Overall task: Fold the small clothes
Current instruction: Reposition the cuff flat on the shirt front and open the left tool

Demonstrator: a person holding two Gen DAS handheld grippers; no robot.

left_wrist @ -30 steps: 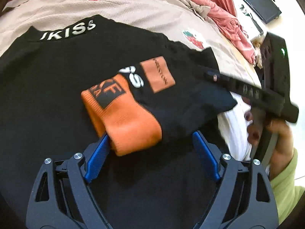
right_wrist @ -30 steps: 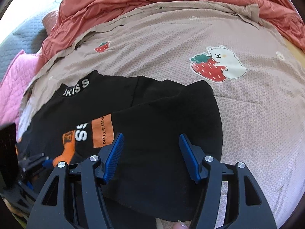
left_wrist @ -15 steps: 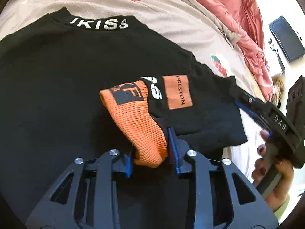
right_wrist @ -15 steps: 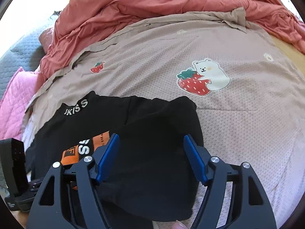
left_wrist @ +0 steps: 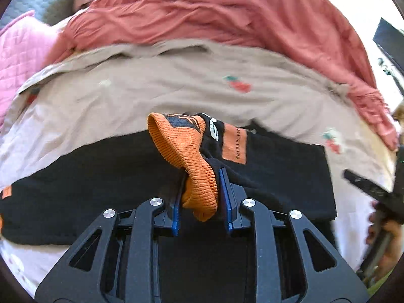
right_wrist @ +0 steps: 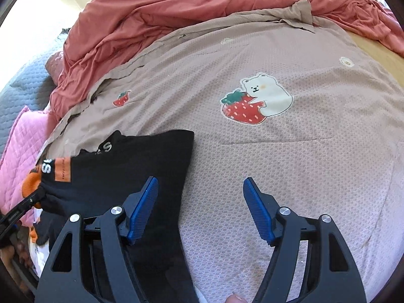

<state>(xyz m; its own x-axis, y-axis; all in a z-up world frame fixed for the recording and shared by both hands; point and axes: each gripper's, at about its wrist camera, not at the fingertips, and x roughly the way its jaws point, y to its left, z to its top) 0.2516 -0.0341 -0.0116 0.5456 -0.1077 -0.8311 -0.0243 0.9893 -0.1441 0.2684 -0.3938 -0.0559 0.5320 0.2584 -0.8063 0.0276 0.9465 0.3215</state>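
A black sweater (left_wrist: 88, 181) with orange cuffs lies on the beige sheet (left_wrist: 151, 88). My left gripper (left_wrist: 202, 184) has one orange cuff (left_wrist: 176, 141) between its blue pads; the jaws are still closing and press on it, lifting the sleeve off the body. The right wrist view shows the same sweater (right_wrist: 139, 156) at lower left, the raised cuff (right_wrist: 29, 185) at the left edge. My right gripper (right_wrist: 200, 180) hovers open over the sweater's right edge, its left pad above black cloth, its right pad above bare sheet, nothing between them.
A red blanket (left_wrist: 227, 12) is bunched along the far side, with a pink quilt (right_wrist: 17, 156) at the left. The sheet carries a bear-and-strawberry print (right_wrist: 255, 101). A dark flat device (left_wrist: 388, 40) lies at the far right. A person's hand (left_wrist: 383, 240) holds the right gripper's handle.
The left gripper shut on the orange cuff, then rose and tilted up, dragging the sleeve with it. The right gripper opened a little wider and shifted slightly right over the sweater's edge.
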